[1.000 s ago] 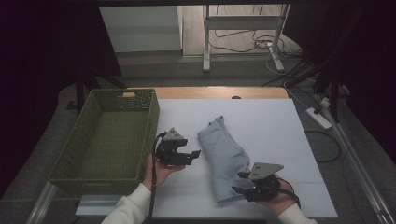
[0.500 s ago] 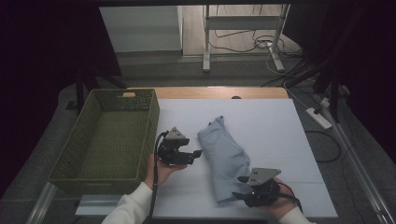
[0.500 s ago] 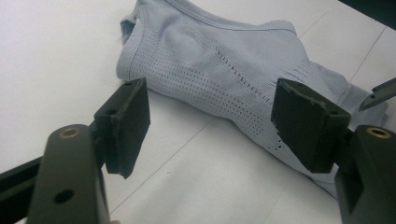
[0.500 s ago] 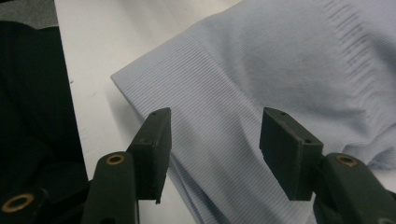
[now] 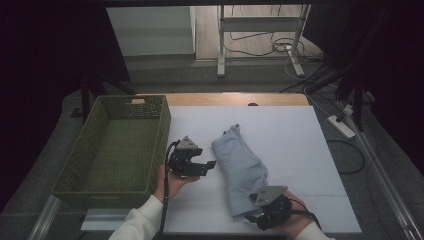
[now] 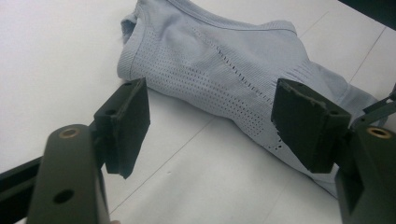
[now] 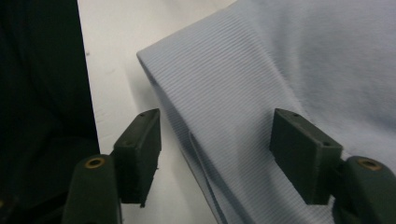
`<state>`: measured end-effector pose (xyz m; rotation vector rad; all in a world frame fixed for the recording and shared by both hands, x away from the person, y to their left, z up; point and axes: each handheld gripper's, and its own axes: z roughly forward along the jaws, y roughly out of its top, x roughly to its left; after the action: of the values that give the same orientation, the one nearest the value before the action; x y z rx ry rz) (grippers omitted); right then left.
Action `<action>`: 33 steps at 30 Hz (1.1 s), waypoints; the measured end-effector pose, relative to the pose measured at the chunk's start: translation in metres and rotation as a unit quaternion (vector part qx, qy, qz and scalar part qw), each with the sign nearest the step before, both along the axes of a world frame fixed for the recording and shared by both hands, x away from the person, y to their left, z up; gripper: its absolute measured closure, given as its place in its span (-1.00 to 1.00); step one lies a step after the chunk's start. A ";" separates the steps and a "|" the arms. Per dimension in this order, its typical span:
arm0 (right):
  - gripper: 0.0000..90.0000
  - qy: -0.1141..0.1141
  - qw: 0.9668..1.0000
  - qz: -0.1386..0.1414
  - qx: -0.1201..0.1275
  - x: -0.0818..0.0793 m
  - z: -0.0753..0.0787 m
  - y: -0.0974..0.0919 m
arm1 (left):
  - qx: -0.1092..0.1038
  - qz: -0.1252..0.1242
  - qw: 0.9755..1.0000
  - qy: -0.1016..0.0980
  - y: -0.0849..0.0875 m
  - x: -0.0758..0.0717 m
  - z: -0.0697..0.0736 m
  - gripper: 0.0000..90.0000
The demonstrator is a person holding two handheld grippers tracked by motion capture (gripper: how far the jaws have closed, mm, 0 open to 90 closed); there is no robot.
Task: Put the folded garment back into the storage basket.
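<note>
White table (image 5: pixel 300 150) under me carries a folded pale blue shirt (image 5: pixel 240 165) lying right of a green basket (image 5: pixel 115 150), my left gripper (image 5: pixel 207 165) hovering open just beside its near-left edge while my right gripper (image 5: pixel 252 214), jaws just widened, straddles its near corner without pressing.

The folded garment (image 5: pixel 239 167) lies on the table (image 5: pixel 300 145), right of the basket (image 5: pixel 95 150). The left gripper (image 5: pixel 205 167) sits between basket and garment. The right gripper (image 5: pixel 257 216) is at the garment's near end, well right of the basket.
</note>
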<state>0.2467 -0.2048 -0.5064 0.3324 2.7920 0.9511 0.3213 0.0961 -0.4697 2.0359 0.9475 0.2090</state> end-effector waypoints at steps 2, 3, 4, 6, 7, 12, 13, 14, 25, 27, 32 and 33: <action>-0.30 -0.004 1.000 0.001 -0.010 0.000 -0.002 0.003 | -0.001 -0.001 1.000 0.001 -0.001 0.000 0.000 -0.37; -0.32 -0.004 1.000 0.003 -0.013 0.001 -0.003 0.004 | -0.005 -0.002 1.000 0.002 -0.001 0.000 0.000 -0.37; -0.35 -0.006 1.000 0.007 -0.023 0.001 -0.005 0.007 | -0.006 -0.002 1.000 0.003 0.000 0.000 0.000 -0.37; -0.38 -0.017 0.999 0.012 -0.039 0.000 -0.008 0.010 | -0.008 0.000 1.000 0.003 0.000 0.000 0.000 -0.37; -0.38 -0.020 0.999 0.015 -0.040 0.000 -0.008 0.011 | -0.009 0.000 1.000 0.003 0.000 0.000 0.000 -0.37; -0.31 -0.016 0.999 0.015 -0.037 0.007 -0.009 0.010 | -0.010 0.000 1.000 0.006 0.001 0.001 0.000 -0.37; -0.27 -0.019 0.999 0.017 -0.039 0.008 -0.008 0.010 | -0.010 0.000 1.000 0.006 0.000 0.000 0.000 -0.37; -0.25 -0.021 0.999 0.018 -0.041 0.008 -0.008 0.010 | -0.010 -0.001 1.000 0.006 0.000 0.000 0.000 -0.37; 0.56 -0.048 0.997 0.015 -0.061 0.013 -0.003 0.009 | -0.007 -0.002 1.000 0.007 -0.001 0.000 -0.002 -0.37; 0.63 -0.045 0.997 0.009 -0.057 0.014 -0.002 0.008 | -0.006 -0.002 1.000 0.006 -0.001 0.000 -0.002 -0.37; 0.66 -0.032 0.999 0.003 -0.038 0.016 -0.002 0.005 | -0.006 -0.002 1.000 0.008 -0.001 0.001 -0.002 -0.37; 0.67 -0.029 0.999 0.002 -0.037 0.017 -0.002 0.005 | -0.006 -0.002 1.000 0.008 -0.001 0.001 -0.002 -0.37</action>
<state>0.2633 -0.2002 -0.5086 0.2845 2.7671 0.8414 0.3220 0.0951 -0.4721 2.0309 0.9532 0.1855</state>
